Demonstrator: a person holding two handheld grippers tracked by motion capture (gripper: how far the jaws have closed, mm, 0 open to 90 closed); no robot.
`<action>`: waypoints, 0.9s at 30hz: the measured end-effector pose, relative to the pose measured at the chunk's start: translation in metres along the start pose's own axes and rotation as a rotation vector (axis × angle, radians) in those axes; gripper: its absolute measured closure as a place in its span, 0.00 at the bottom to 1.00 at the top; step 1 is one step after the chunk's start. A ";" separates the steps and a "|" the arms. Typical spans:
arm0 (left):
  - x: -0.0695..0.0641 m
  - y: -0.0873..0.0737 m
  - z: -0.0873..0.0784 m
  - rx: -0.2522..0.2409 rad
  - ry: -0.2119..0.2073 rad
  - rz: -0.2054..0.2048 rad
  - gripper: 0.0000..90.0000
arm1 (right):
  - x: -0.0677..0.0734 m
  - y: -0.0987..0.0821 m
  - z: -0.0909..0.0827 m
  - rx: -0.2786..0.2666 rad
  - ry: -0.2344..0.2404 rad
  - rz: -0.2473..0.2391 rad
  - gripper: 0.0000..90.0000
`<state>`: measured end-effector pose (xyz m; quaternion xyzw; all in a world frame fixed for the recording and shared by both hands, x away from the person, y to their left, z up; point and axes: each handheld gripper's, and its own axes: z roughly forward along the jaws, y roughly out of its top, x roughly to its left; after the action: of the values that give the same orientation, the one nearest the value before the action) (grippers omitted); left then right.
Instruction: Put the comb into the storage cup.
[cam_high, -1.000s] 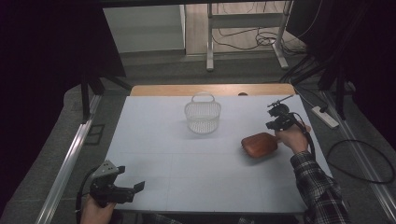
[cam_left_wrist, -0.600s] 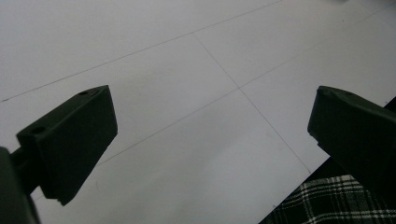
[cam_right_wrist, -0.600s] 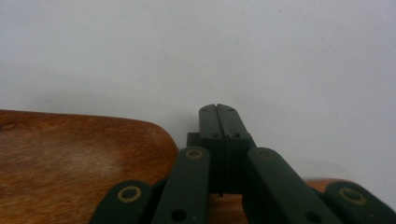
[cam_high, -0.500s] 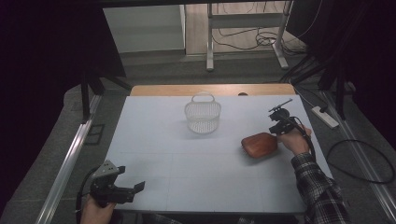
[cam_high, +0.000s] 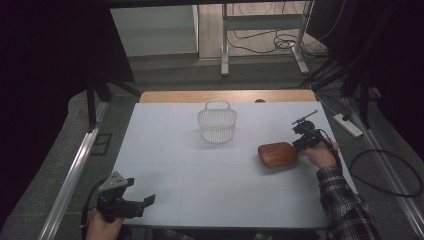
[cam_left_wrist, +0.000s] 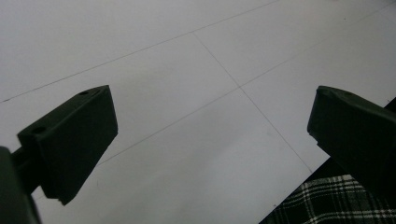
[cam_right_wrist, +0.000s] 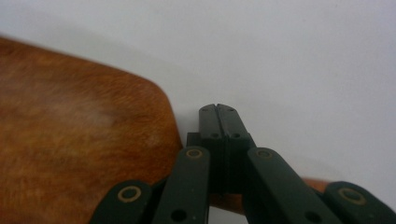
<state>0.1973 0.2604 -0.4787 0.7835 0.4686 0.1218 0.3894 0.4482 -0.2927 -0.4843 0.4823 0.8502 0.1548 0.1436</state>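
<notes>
A brown wooden board (cam_high: 276, 154) lies flat on the white table (cam_high: 200, 170), right of centre. My right gripper (cam_high: 299, 144) is at the board's right edge, jaws shut together. In the right gripper view the closed tips (cam_right_wrist: 218, 108) rest low over the table just beside the board's rounded corner (cam_right_wrist: 70, 140), and a sliver of brown wood shows under the gripper's linkage. A white wire basket (cam_high: 217, 125) with a handle stands upright toward the far middle. My left gripper (cam_high: 146, 205) stays at the near left corner, open, with only bare table between its jaws (cam_left_wrist: 212, 100).
A wooden strip (cam_high: 225, 96) runs along the table's far edge. On the floor to the right lie a power strip (cam_high: 350, 125) and cables. A plaid sleeve (cam_left_wrist: 322, 205) shows beyond the table's near edge.
The right hand has sunk a little and drawn closer to the board's right edge. The board, the basket and the left gripper have not moved.
</notes>
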 end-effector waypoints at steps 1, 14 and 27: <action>0.000 0.000 0.000 0.001 0.000 0.000 0.02 | 0.000 -0.002 -0.001 -0.002 0.001 -0.011 1.00; -0.001 0.001 0.001 0.003 0.004 0.004 0.02 | 0.000 -0.037 -0.018 -0.015 0.057 -0.018 1.00; -0.001 0.001 0.001 0.005 0.007 0.009 0.02 | 0.011 -0.059 -0.029 -0.030 0.089 -0.010 1.00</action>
<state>0.1980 0.2587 -0.4783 0.7863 0.4666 0.1249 0.3852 0.3850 -0.3157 -0.4825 0.4685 0.8557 0.1882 0.1136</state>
